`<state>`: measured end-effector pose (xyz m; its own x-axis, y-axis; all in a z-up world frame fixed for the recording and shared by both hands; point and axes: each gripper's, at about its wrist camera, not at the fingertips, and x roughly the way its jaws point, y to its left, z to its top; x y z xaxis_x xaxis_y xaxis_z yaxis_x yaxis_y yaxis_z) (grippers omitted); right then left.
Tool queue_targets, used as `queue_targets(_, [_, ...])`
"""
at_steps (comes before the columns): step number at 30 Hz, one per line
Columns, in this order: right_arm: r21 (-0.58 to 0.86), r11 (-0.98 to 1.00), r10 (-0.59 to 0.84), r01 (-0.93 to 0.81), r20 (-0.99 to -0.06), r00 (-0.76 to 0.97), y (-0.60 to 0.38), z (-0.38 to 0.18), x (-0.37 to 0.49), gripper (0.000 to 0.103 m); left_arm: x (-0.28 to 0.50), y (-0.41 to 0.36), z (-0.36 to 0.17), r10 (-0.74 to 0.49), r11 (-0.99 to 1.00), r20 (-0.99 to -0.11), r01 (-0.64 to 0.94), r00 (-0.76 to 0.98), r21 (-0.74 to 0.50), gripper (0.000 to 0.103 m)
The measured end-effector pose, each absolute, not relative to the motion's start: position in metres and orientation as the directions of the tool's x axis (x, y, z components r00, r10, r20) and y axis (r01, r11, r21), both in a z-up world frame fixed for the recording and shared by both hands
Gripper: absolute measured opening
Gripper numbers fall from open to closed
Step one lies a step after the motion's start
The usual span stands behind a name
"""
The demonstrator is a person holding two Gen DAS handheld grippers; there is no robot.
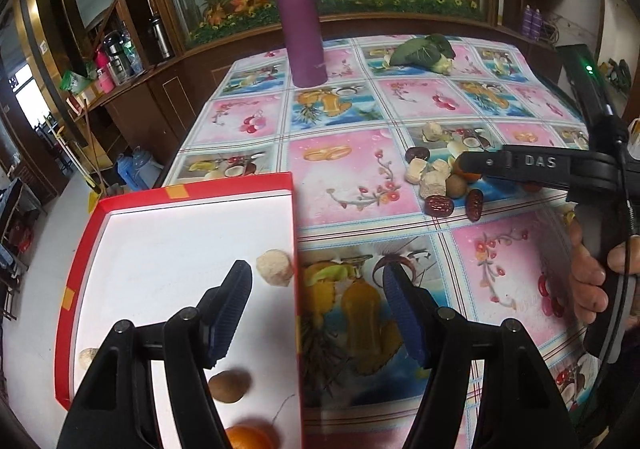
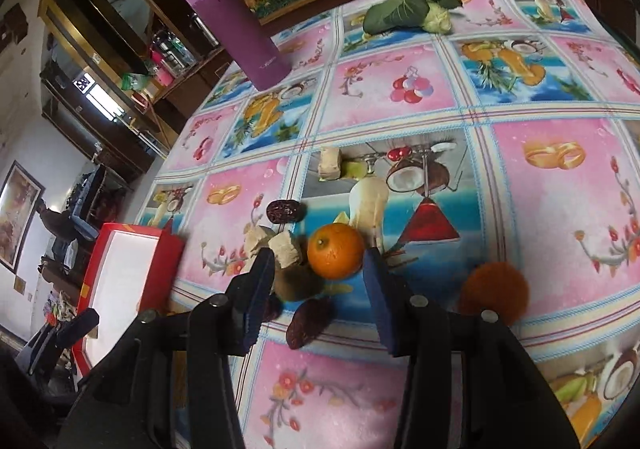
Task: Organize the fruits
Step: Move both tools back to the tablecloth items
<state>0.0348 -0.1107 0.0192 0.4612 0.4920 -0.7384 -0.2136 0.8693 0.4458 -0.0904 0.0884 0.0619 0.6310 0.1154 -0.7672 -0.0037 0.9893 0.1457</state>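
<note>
Left wrist view
Left gripper (image 1: 318, 283): hanging with its jaws spread wide and nothing between them, straddling the near right edge of the red tray (image 1: 180, 193).
Tray contents: a pale crumbly ball (image 1: 274, 267), a brown round fruit (image 1: 230, 385) and an orange (image 1: 250, 438) are lying on the white floor of the tray.
Fruit pile (image 1: 440, 185): sitting on the patterned tablecloth (image 1: 352, 169), well apart from the tray, with the right gripper reaching over it.

Right wrist view
Right gripper (image 2: 318, 261): hovering released, jaws apart on either side of the mandarin (image 2: 336, 251), not yet touching it.
Mandarin look: glossy, bright orange, round, stem dimple facing up.
Handling: probably light and firm but smooth-skinned, so gripping across its widest middle looks safest; squeezing hard risks bruising.
Neighbours: pale cubes (image 2: 284, 249), a brown fruit (image 2: 298, 285) and dark red dates (image 2: 308, 323) are crowding just beside it.
</note>
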Motion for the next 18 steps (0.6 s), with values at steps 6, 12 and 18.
queue_targets(6, [0.376, 0.897, 0.442, -0.231, -0.768, 0.463, -0.101, 0.018, 0.041, 0.039, -0.081, 0.083, 0.060, 0.129, 0.988, -0.776, -0.015, 0.618, 0.152, 0.068])
queue_targets(12, [0.342, 0.904, 0.425, -0.256, -0.782, 0.457, -0.104, 0.016, 0.043, 0.032, -0.070, 0.074, 0.058, 0.133, 0.987, -0.784, -0.011, 0.606, 0.159, 0.068])
queue_targets(18, [0.379, 0.903, 0.428, -0.202, -0.748, 0.508, -0.128, 0.033, 0.042, 0.032, -0.047, 0.057, 0.056, 0.093, 0.991, -0.799, 0.020, 0.593, 0.130, 0.068])
